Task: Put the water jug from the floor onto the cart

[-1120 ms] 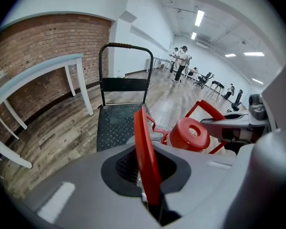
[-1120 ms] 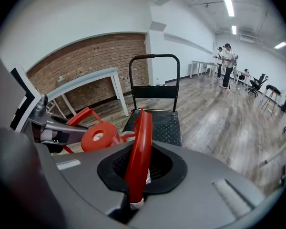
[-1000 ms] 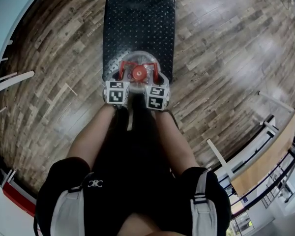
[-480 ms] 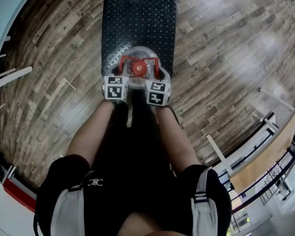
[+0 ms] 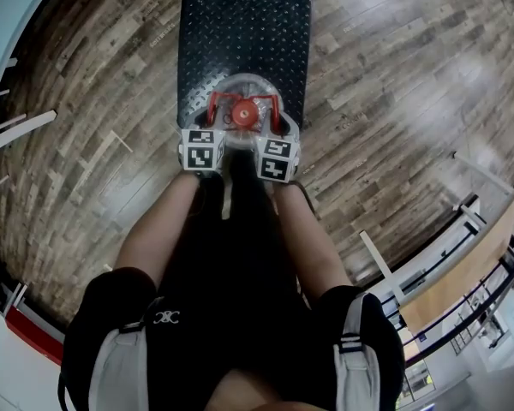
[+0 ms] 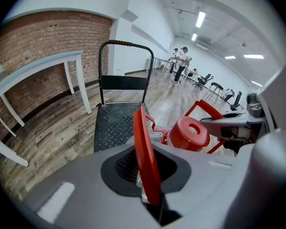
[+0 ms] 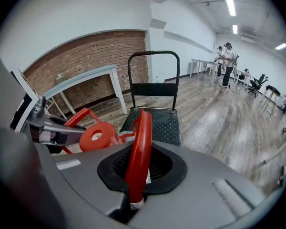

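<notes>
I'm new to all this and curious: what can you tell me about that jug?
The jug is clear plastic, upright, with a red cap and red handles. The left gripper and right gripper are each shut on a handle. It is over the near end of the cart; whether it rests there is unclear.

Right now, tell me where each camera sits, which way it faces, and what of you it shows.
Head view: on the head, facing steeply down at the water jug over the cart; shows arms, torso.
Left gripper view: on the left gripper, facing the push bar; its opening jaws straddle the left red handle.
Right gripper view: on the right gripper, facing likewise; jaws shut on the right red handle.
Shared: all see the red cap.
</notes>
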The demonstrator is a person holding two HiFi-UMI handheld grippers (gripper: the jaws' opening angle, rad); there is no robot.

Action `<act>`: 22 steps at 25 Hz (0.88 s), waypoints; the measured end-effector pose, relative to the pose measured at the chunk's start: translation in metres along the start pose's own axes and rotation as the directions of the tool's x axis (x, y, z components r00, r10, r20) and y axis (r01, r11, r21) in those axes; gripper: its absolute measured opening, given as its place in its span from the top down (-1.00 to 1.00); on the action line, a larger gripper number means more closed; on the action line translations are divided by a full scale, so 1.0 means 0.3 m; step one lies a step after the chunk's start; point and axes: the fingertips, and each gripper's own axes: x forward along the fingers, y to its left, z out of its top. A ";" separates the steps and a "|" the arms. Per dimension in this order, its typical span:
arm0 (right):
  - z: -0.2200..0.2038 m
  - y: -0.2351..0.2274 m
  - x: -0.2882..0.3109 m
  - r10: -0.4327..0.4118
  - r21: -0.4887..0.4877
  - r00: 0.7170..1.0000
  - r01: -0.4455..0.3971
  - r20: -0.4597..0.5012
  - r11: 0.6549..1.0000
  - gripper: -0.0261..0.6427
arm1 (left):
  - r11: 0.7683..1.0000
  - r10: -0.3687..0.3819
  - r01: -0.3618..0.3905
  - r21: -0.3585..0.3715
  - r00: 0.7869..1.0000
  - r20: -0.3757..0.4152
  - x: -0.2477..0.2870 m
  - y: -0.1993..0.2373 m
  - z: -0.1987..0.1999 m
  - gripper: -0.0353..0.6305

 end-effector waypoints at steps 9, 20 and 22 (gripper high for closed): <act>-0.095 -0.021 -0.017 -0.012 0.030 0.998 0.014 -0.061 0.999 0.84 | 0.998 -0.048 0.049 0.031 0.998 -0.045 0.003 -0.027 -0.067 0.80; -0.177 -0.025 -0.044 0.008 0.091 0.995 0.001 -0.102 0.996 0.85 | 0.997 -0.074 0.074 -0.013 0.995 -0.070 -0.022 -0.050 -0.143 0.81; -0.196 -0.026 -0.047 0.013 0.094 0.994 -0.002 -0.109 0.996 0.85 | 0.997 -0.071 0.070 -0.010 0.995 -0.075 -0.024 -0.053 -0.155 0.81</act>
